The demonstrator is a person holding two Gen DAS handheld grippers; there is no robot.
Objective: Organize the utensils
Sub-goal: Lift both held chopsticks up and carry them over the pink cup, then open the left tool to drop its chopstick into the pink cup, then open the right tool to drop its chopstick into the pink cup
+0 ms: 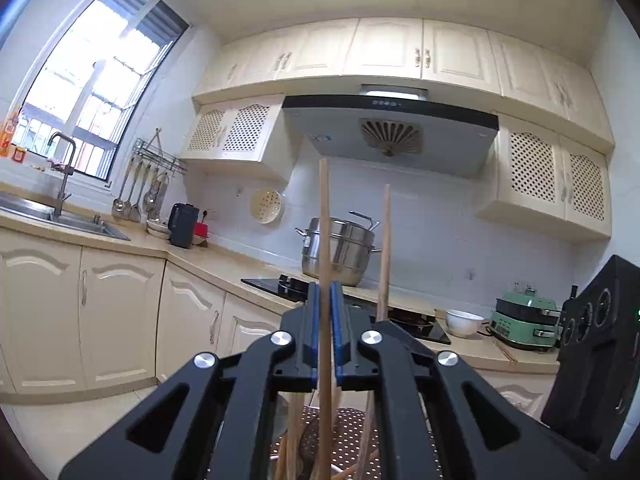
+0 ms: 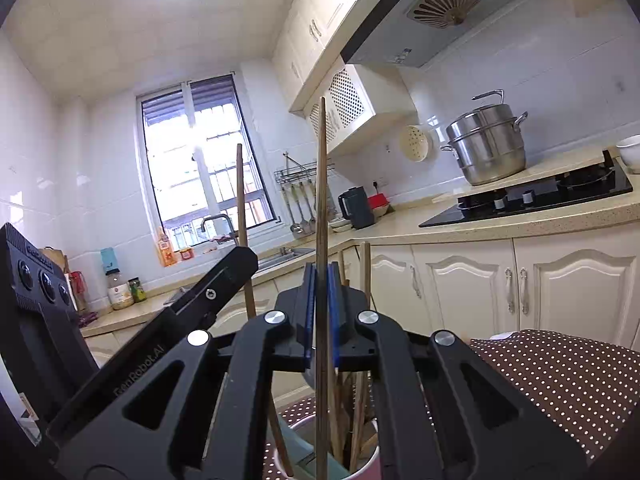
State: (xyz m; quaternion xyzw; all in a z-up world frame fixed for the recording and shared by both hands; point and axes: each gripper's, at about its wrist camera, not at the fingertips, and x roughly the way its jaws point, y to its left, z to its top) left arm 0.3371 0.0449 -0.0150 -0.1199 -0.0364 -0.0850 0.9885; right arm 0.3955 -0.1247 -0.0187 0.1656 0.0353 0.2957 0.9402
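Observation:
In the left wrist view my left gripper point(image 1: 325, 292) is shut on a pale wooden chopstick point(image 1: 324, 216) that stands upright between its blue pads. A second chopstick point(image 1: 385, 240) rises just to its right, its lower end hidden behind my linkage. In the right wrist view my right gripper point(image 2: 321, 276) is shut on a darker upright chopstick point(image 2: 321, 184). Directly below it a white cup point(image 2: 370, 454) holds several more chopsticks point(image 2: 356, 412). The left gripper's black arm point(image 2: 192, 308) reaches in from the left with its chopstick point(image 2: 241, 200).
A brown dotted cloth point(image 2: 552, 376) covers the surface under the cup. Across the kitchen are a black hob point(image 2: 532, 196), a steel steamer pot point(image 2: 486, 144), a kettle point(image 2: 356, 206), a sink point(image 1: 60, 216), a green appliance point(image 1: 524, 324) and a white bowl point(image 1: 464, 322).

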